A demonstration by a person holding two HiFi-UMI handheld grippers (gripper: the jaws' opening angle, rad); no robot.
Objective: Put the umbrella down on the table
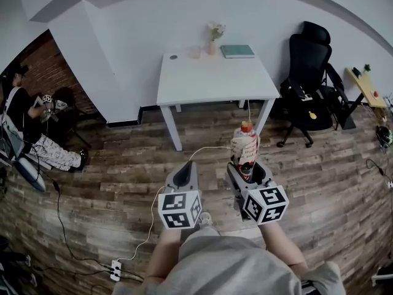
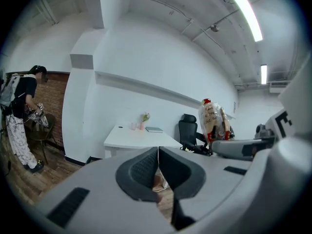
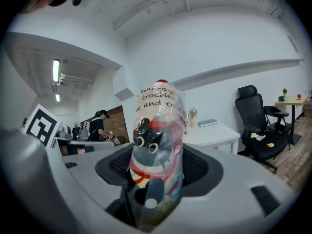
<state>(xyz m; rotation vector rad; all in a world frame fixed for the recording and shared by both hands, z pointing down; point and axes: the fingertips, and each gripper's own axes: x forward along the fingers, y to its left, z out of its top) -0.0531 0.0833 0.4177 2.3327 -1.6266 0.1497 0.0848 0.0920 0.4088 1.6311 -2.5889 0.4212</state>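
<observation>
- Two grippers show in the head view, but the hands that hold them are hidden behind the marker cubes; only the forearms show
- The lower end of the umbrella (image 3: 156, 150) goes down between the jaws of the right gripper (image 3: 156, 179) and I cannot see where it ends
- The umbrella is folded and inside a clear plastic sleeve. The dark letters on the sleeve are bent around it and only partly readable
- The right jaws pinch the umbrella from both sides, and it stands upright with its red tip up
- In the head view the umbrella (image 1: 245, 146) rises from the right gripper (image 1: 245, 165) over the wooden floor (image 1: 123, 165), well apart from the white table (image 1: 215, 78)
- The jaws of the left gripper (image 2: 158, 174) are pressed together with nothing between them. This left gripper (image 1: 184, 177) is just beside the right one
- On the far side of the table stand a vase with flowers (image 1: 213, 39), a small cup (image 1: 195, 52) and a green book (image 1: 237, 51)
- A black office chair (image 1: 310, 72) is to the right of the table, and a person (image 1: 24, 121) is at the far left near a brick wall (image 1: 58, 72)
- A white cable (image 1: 153, 214) runs over the floor to a power strip (image 1: 115, 269), partly covered by the left gripper
</observation>
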